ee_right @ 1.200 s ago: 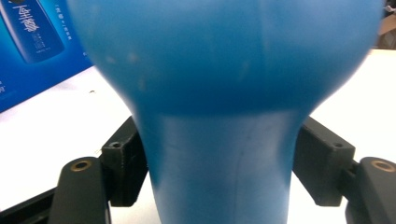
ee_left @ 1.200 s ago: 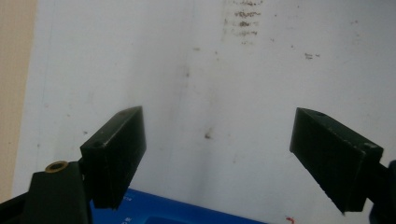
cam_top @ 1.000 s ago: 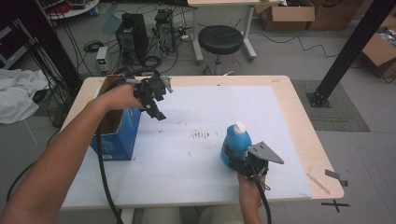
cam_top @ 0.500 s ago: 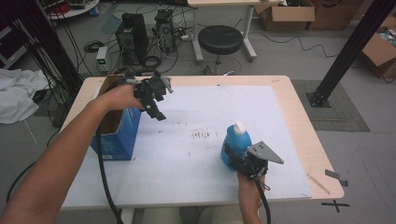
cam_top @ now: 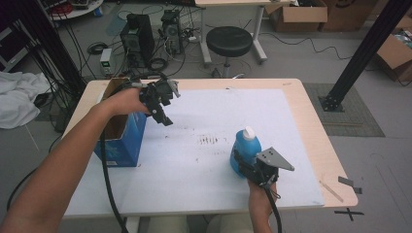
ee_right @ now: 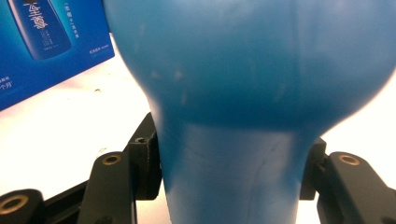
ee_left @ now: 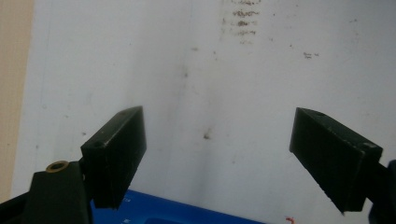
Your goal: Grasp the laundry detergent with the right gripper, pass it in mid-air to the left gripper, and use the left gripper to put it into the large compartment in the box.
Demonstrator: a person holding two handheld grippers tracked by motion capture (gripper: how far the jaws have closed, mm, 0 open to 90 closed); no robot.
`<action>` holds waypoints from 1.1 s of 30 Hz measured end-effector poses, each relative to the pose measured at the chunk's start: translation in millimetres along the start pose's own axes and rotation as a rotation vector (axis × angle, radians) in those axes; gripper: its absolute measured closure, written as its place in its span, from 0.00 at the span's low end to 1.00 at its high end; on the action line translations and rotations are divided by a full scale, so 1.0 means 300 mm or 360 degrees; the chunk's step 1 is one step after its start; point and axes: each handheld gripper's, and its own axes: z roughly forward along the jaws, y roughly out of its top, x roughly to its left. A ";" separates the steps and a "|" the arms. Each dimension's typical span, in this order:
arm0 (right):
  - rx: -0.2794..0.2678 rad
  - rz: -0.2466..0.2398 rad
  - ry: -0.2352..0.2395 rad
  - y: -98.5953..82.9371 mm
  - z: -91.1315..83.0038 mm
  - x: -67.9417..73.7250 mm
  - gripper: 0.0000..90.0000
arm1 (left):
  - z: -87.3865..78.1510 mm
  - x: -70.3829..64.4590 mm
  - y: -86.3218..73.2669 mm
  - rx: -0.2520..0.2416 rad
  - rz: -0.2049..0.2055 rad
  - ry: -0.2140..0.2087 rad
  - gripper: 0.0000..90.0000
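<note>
On the white table (cam_top: 291,126), an open blue box (cam_top: 121,141) stands at the left edge. Nearer the right front, a blue bottle (cam_top: 244,150) stands upright, clamped by the right gripper (cam_top: 252,167). Beside the box's far corner, the left gripper (cam_top: 163,109) hangs with jaws spread wide, holding nothing.

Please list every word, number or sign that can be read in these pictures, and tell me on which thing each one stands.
Blue box: a printed picture of a bottle bears Chinese characters, too blurred to read with certainty.
Blue box, lower left edge: small white characters ending in "个月", partly cut off.
Blue bottle, held by the right gripper: no text can be read.
White table cover: dark smudges, not writing.
</note>
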 end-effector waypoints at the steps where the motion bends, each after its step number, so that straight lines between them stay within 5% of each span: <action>1: 0.0000 -0.0005 0.0003 0.000 0.000 0.000 0.48 | 0.000 -0.002 0.001 -0.0002 -0.0001 0.0001 0.22; 13: 0.0019 -0.0051 0.0059 0.019 -0.007 -0.008 0.49 | -0.016 -0.029 0.023 -0.0014 0.0035 0.0007 0.22; 33: 0.0132 -0.0212 0.0512 0.134 -0.015 -0.130 0.49 | -0.073 -0.114 0.057 -0.0001 0.0067 0.0050 0.22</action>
